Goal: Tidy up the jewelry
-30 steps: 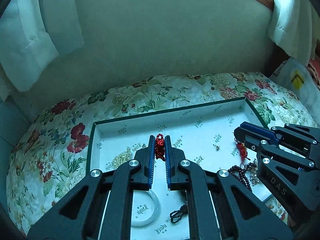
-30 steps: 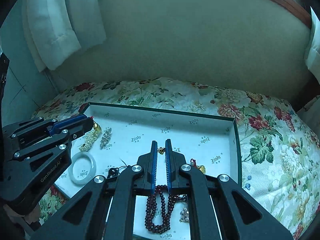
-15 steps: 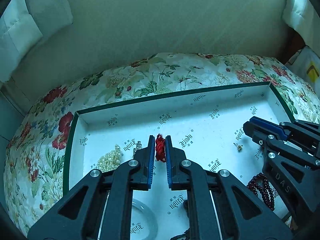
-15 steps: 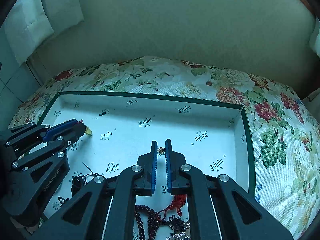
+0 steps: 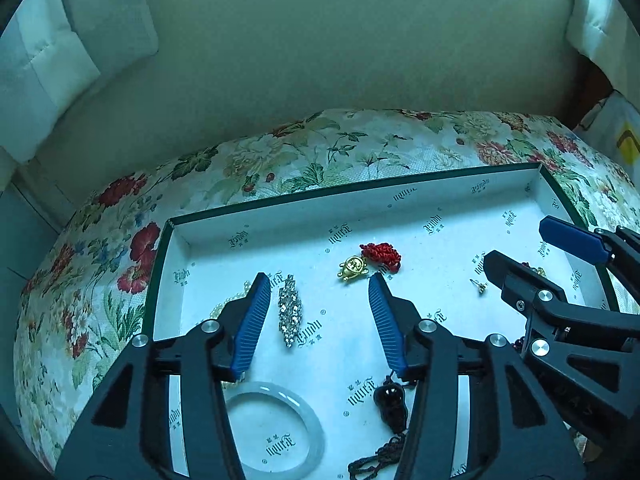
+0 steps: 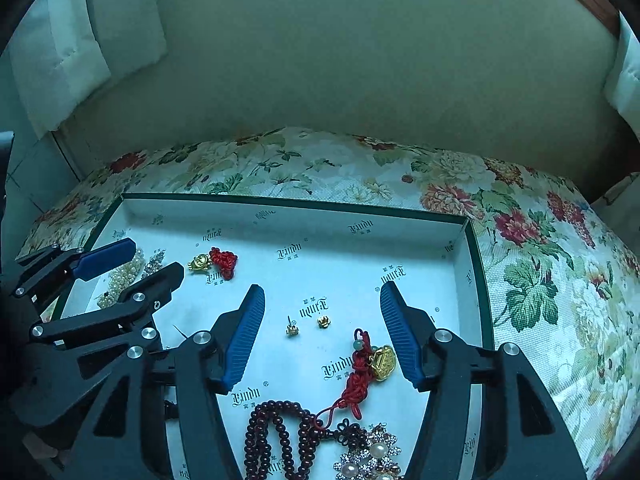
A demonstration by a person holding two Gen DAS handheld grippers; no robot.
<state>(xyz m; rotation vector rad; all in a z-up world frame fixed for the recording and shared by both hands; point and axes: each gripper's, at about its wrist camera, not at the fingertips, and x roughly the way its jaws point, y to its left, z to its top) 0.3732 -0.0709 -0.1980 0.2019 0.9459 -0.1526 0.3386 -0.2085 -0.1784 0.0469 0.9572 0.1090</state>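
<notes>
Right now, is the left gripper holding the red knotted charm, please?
No: the left gripper is open, and the red knotted charm lies on the tray beyond it.

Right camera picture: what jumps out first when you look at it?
The two blue fingers spread wide over the white box, with two tiny gold earrings lying loose between them. Just nearer, a red knotted cord with a gold charm trails to dark red beads at the bottom edge.

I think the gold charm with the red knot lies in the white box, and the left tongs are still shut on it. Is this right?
Not quite. The left wrist view shows the left tongs open, jaws just parted. The gold charm with the red knot lies free in the white box.
</notes>
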